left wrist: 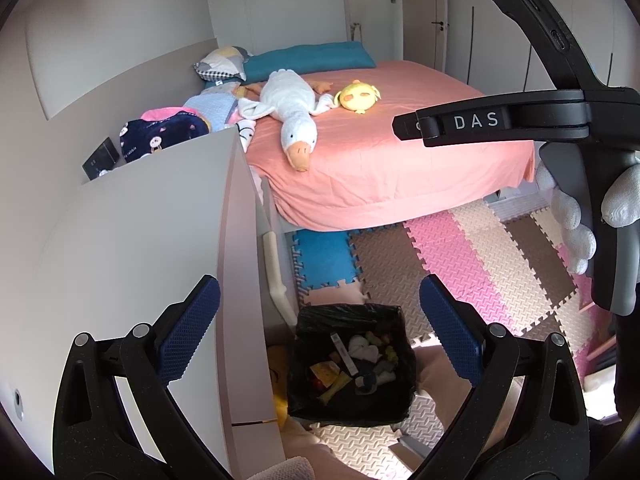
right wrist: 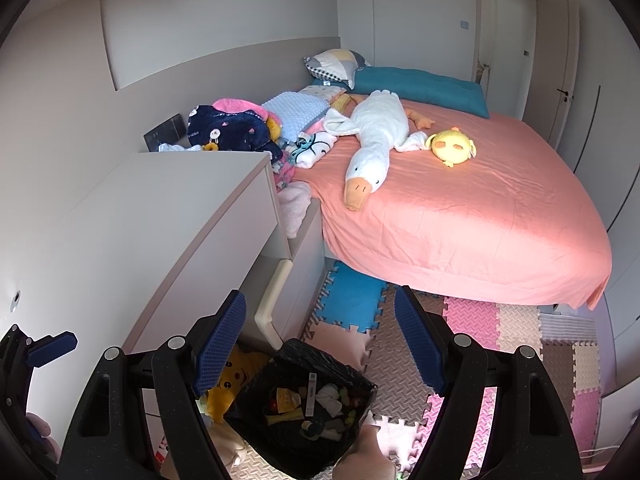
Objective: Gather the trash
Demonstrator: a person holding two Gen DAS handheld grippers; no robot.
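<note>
Your fingers (left wrist: pixel 192 332) stand apart on both grippers: left gripper (left wrist: pixel 320 324) and right gripper (right wrist: pixel 320 340) released, nothing between. Just below and between the tips: one trash bin (left wrist: pixel 304 400), black liner, already holding wrappers and scraps. Beyond, one foam mat floor (left wrist: pixel 472 264). Farther, one pink bed (right wrist: pixel 460 208) with two plush toys: goose (right wrist: pixel 372 144), yellow chick (right wrist: pixel 452 146).

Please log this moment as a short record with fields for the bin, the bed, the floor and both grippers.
bin: black-lined bin on the floor beside the white cabinet, holding mixed trash
bed: pink sheet; goose plush and yellow plush lying on it
floor: coloured foam mats
left gripper: jaws open, nothing between them
right gripper: jaws open, nothing between them
</note>
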